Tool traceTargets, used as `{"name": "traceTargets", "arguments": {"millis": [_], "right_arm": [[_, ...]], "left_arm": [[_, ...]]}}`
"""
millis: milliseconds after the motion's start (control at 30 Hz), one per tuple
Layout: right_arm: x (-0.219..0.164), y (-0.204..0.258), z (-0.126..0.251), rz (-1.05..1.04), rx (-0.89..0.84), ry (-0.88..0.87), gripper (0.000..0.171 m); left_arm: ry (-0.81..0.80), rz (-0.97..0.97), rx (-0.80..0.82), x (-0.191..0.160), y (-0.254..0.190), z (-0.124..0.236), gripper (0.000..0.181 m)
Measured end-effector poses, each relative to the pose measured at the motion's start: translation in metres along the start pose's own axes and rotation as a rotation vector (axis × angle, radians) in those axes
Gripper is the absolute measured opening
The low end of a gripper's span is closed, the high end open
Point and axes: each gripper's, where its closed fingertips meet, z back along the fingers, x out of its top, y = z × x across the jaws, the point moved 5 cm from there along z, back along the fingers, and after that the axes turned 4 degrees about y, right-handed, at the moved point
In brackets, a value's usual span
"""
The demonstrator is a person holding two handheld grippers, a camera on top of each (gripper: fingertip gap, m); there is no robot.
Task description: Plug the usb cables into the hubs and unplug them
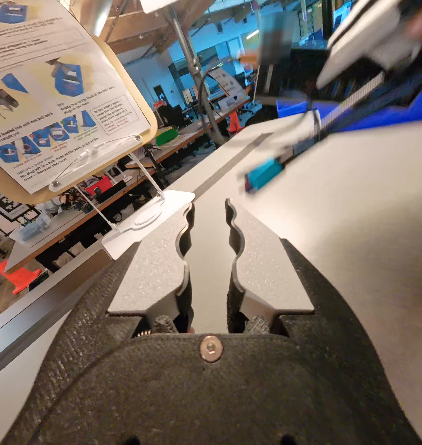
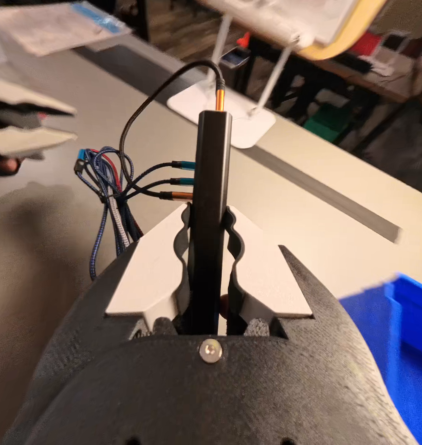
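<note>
My right gripper [image 2: 208, 207] is shut on a black USB hub [image 2: 212, 156] and holds it above the table, pointing away from me. Two teal plugs [image 2: 186, 165] and a copper plug [image 2: 181, 195] sit in the hub's left side. An orange plug [image 2: 220, 100] on a black cable sits in its far end. A loose teal plug [image 2: 81, 156] hangs from the cable bundle [image 2: 113, 216]. It also shows blurred in the left wrist view [image 1: 265, 175]. My left gripper [image 1: 210, 204] is open and empty, to the left of the hub.
An instruction sheet on a tan board [image 1: 60, 96] stands on a white base [image 1: 147, 216] at the table's far edge. A blue bin [image 2: 397, 349] sits to the right of my right gripper. A dark strip [image 2: 313, 187] runs across the grey table [image 1: 325, 240]. Across from one pair of fingers to the other is roughly 20 cm.
</note>
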Motion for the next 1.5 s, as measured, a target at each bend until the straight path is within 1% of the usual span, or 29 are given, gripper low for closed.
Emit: {"name": "traceTargets", "arguments": {"millis": [67, 133, 200, 300, 400, 500, 567, 667, 767, 833, 933, 1033, 1100, 1167, 1267, 1333, 1400, 1500], "right_arm": [[0.0, -0.036, 0.035, -0.057, -0.101, -0.035, 0.026], [-0.008, -0.076, 0.072, -0.107, -0.221, -0.039, 0.026], [-0.025, -0.118, 0.107, -0.168, -0.345, -0.021, 0.026], [-0.066, -0.173, 0.149, -0.281, -0.486, 0.023, 0.026], [-0.113, -0.205, 0.173, -0.4, -0.547, 0.078, 0.026], [-0.157, -0.219, 0.175, -0.489, -0.565, 0.146, 0.026], [-0.18, -0.217, 0.166, -0.516, -0.532, 0.21, 0.027], [-0.204, -0.21, 0.145, -0.502, -0.485, 0.308, 0.027], [-0.219, -0.209, 0.132, -0.476, -0.483, 0.396, 0.027], [-0.221, -0.212, 0.132, -0.468, -0.507, 0.405, 0.029], [-0.203, -0.218, 0.146, -0.457, -0.548, 0.344, 0.028], [-0.17, -0.209, 0.161, -0.422, -0.527, 0.259, 0.03], [-0.141, -0.189, 0.164, -0.373, -0.469, 0.192, 0.03], [-0.114, -0.159, 0.156, -0.312, -0.389, 0.131, 0.03], [-0.087, -0.102, 0.124, -0.217, -0.243, 0.097, 0.03], [-0.082, -0.066, 0.093, -0.163, -0.158, 0.106, 0.03], [-0.088, -0.036, 0.059, -0.111, -0.099, 0.135, 0.03], [-0.112, -0.005, 0.009, -0.072, -0.042, 0.212, 0.031]], "left_arm": [[0.015, -0.04, -0.016, -0.004, -0.007, 0.0, 0.028], [0.03, -0.075, -0.036, -0.006, -0.015, -0.001, 0.028], [0.051, -0.103, -0.048, -0.008, -0.021, -0.003, 0.028], [0.089, -0.136, -0.049, -0.013, -0.026, -0.006, 0.028], [0.102, -0.134, -0.055, -0.016, -0.029, -0.008, 0.028], [0.114, -0.127, -0.051, -0.019, -0.029, -0.009, 0.028], [0.118, -0.123, -0.048, -0.02, -0.029, -0.009, 0.028], [0.121, -0.127, -0.045, -0.021, -0.029, -0.009, 0.028], [0.123, -0.129, -0.049, -0.021, -0.03, -0.008, 0.028], [0.126, -0.123, -0.051, -0.022, -0.03, -0.006, 0.028], [0.134, -0.108, -0.061, -0.022, -0.03, -0.002, 0.029], [0.137, -0.092, -0.073, -0.023, -0.03, 0.003, 0.033], [0.138, -0.075, -0.077, -0.023, -0.029, 0.008, 0.034], [0.133, -0.049, -0.081, -0.022, -0.029, 0.012, 0.035], [0.128, -0.005, -0.083, -0.021, -0.028, 0.02, 0.036], [0.13, 0.022, -0.076, -0.021, -0.027, 0.027, 0.037], [0.135, 0.055, -0.07, -0.022, -0.026, 0.038, 0.037], [0.136, 0.122, -0.051, -0.022, -0.026, 0.062, 0.039]]}}
